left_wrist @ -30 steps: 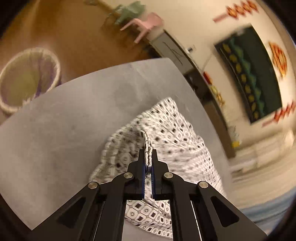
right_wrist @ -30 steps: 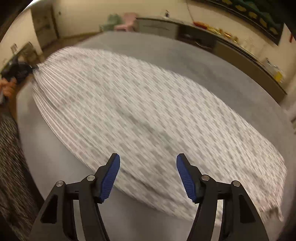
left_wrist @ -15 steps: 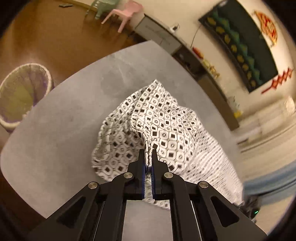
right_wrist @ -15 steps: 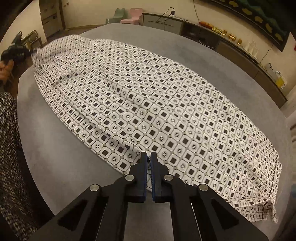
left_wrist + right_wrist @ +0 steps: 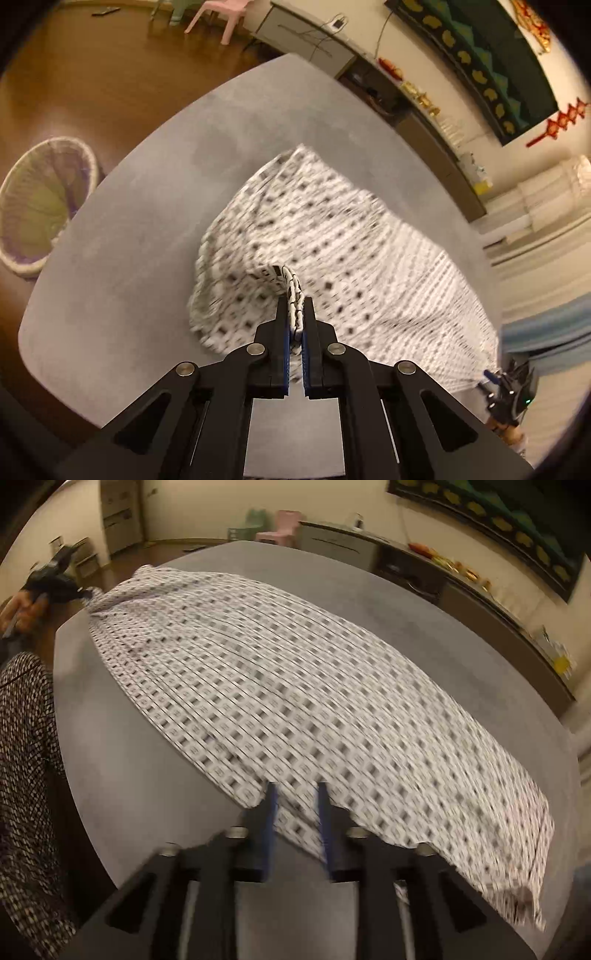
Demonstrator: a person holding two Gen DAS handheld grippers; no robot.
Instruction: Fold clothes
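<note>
A white garment with a black square pattern (image 5: 295,686) lies stretched across the grey table (image 5: 369,590). My left gripper (image 5: 294,314) is shut on a bunched corner of the garment (image 5: 314,236) and holds it up off the table (image 5: 129,240). My right gripper (image 5: 294,794) has its jaws partly apart around the garment's near edge, with cloth between the blue pads. The view is blurred. The left gripper also shows far left in the right wrist view (image 5: 55,585), and the right gripper shows at the lower right of the left wrist view (image 5: 508,387).
A round woven basket (image 5: 40,199) stands on the wooden floor left of the table. Small pink and green chairs (image 5: 221,14) and a low cabinet (image 5: 314,40) line the far wall. My patterned clothing (image 5: 26,775) is at the table's left edge.
My right gripper was shut on the garment's edge half a second ago and now has its jaws partly apart. The garment is moving and blurred. My left gripper keeps its hold and has lifted slightly.
</note>
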